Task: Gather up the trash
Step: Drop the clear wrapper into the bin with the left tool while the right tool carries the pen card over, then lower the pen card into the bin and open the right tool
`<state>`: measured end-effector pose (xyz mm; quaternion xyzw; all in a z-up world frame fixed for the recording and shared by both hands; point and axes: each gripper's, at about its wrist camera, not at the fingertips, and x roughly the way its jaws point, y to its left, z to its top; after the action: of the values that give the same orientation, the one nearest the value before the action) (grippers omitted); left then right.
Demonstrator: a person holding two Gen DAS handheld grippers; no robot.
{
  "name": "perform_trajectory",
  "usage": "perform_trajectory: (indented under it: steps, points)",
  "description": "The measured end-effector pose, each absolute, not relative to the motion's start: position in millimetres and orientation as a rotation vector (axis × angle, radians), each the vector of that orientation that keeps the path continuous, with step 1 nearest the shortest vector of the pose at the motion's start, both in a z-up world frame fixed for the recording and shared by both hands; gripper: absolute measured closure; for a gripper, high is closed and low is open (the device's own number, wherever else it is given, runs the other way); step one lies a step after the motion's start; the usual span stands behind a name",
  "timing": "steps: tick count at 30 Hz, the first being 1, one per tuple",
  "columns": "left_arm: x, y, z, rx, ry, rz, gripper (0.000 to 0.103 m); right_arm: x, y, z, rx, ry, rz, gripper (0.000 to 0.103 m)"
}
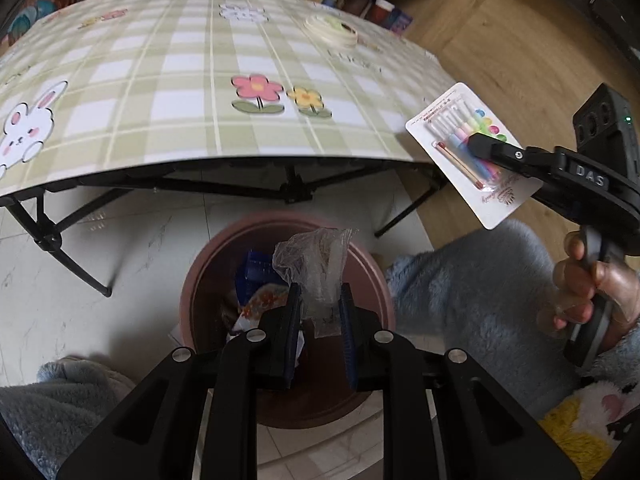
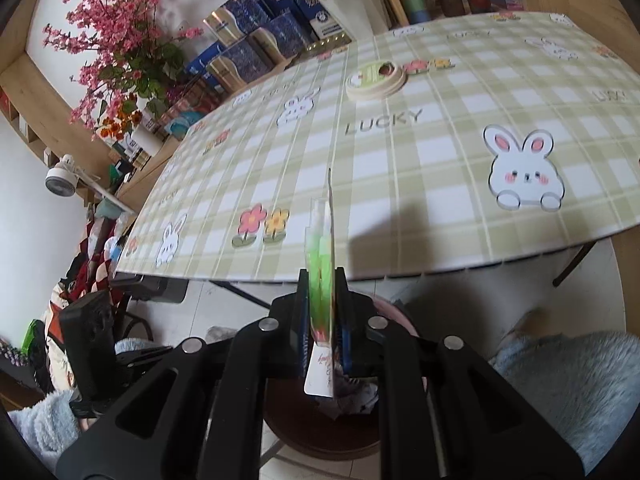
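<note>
Left gripper (image 1: 320,300) pinching crumpled clear plastic wrapper (image 1: 316,264), jaws nearly closed, hanging above pink bin (image 1: 192,280) on near floor. Right gripper (image 2: 324,300) clamping blister card (image 2: 322,248) fully, poised right of bin by table (image 1: 200,80) edge. Risking: light wrapper clinging to pads or drifting past rim; stiff card glancing off bin lip.

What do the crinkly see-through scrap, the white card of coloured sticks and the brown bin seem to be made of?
Scrap: likely thin clear plastic film; it is see-through, creased and glossy.
Card: apparently stiff printed cardboard under a shiny clear blister; it stays flat.
Bin: probably moulded plastic, with a smooth, dull reddish-brown rim.
</note>
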<state>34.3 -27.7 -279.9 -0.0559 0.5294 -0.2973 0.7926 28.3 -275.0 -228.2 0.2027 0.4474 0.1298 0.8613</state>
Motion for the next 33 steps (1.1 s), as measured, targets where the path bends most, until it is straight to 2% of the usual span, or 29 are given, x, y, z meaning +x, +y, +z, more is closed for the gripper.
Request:
perform_trajectory:
  steps: [5, 10, 14, 22, 33]
  points:
    - [34.9, -28.5, -288.0, -0.120, 1.156, -0.624, 0.081, 24.8, -267.0, -236.8, 0.425, 0.968, 0.289, 0.088]
    - [39.8, -11.2, -285.5, -0.200, 1.134, -0.580, 0.064, 22.1, -253.2, -248.1, 0.402, 1.011, 0.315, 0.088]
    - [42.0, 2.3, -282.4, -0.250, 1.104, -0.537, 0.056, 21.4, -241.2, -257.7, 0.384, 1.055, 0.332, 0.088]
    - [43.3, 21.1, -266.4, -0.282, 0.988, -0.439, 0.027, 21.7, -227.5, -276.5, 0.362, 1.133, 0.353, 0.088]
    - [47.0, 40.7, -261.4, -0.321, 0.937, -0.322, 0.014, 21.1, -217.5, -290.4, 0.334, 1.200, 0.376, 0.088]
